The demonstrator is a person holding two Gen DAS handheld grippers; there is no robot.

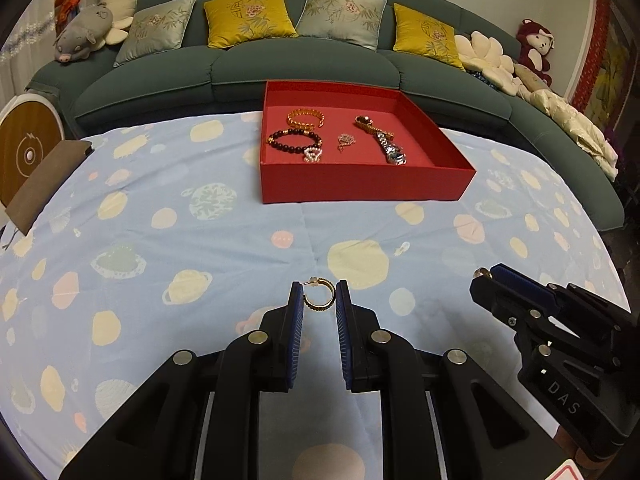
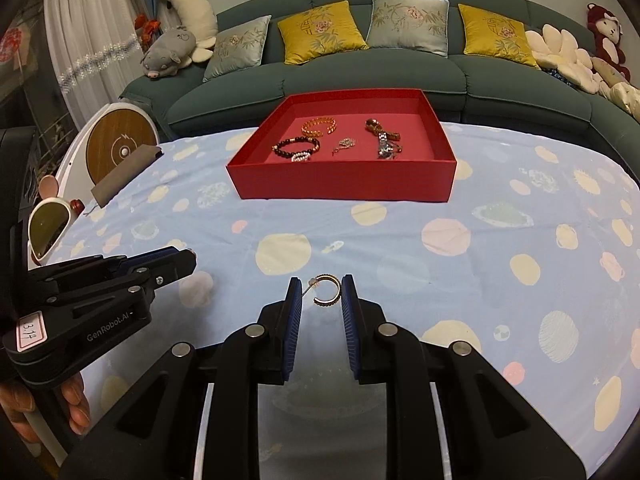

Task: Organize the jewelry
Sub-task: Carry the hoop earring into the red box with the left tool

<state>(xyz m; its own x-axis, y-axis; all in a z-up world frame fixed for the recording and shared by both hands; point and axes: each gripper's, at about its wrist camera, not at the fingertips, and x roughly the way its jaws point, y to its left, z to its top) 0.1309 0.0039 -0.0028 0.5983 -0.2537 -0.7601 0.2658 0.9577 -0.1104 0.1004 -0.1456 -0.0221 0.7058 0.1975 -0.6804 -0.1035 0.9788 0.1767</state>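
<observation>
Two gold hoop earrings are held above the blue planet-print tablecloth. My left gripper is shut on one hoop earring, pinched between its blue pads. My right gripper is shut on the other hoop earring. The right gripper also shows at the right of the left wrist view, a glint of gold at its tip. At the left of the right wrist view is the left gripper. Beyond both stands an open red box holding a gold bracelet, a dark bead bracelet and a watch.
White-framed sunglasses, a brown cloth and a round white and wood device lie at the table's left edge. A green sofa with cushions and plush toys runs behind. A hand grips the left tool.
</observation>
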